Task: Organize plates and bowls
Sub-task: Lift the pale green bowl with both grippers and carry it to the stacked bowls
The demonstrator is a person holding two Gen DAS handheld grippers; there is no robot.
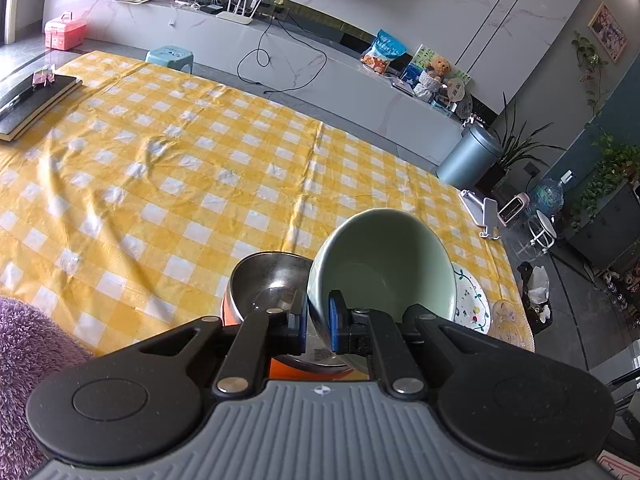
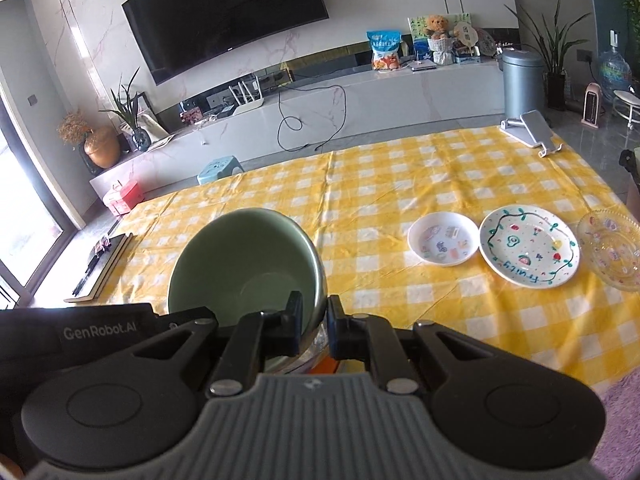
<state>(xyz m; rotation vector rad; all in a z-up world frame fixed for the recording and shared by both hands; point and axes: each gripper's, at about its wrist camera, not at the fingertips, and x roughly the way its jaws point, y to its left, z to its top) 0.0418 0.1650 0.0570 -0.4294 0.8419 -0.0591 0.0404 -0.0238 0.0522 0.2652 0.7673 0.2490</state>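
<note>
Green bowl (image 1: pixel 382 268) tilted above yellow checked cloth (image 1: pixel 180 168), rim pinched by left gripper (image 1: pixel 318 320) and right gripper (image 2: pixel 314 322). Steel bowl (image 1: pixel 272 280) just beside green bowl. Three plates near green bowl: small plate (image 2: pixel 442 240), painted plate (image 2: pixel 528 252), glass plate (image 2: pixel 610 248).

Pale green bowl (image 1: pixel 384 264), yellow-and-white checked tablecloth (image 1: pixel 180 168), steel-and-orange bowl (image 1: pixel 268 280)

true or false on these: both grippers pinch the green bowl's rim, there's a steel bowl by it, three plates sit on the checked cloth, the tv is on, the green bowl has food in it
1. Both the left gripper and the right gripper pinch the green bowl rim: true.
2. A steel bowl sits beside it: true.
3. Three plates sit on the checked cloth: true, the small white plate, the fruit plate and the glass plate.
4. The tv is on: false, its screen is dark.
5. The green bowl holds food: false, it is empty.
</note>
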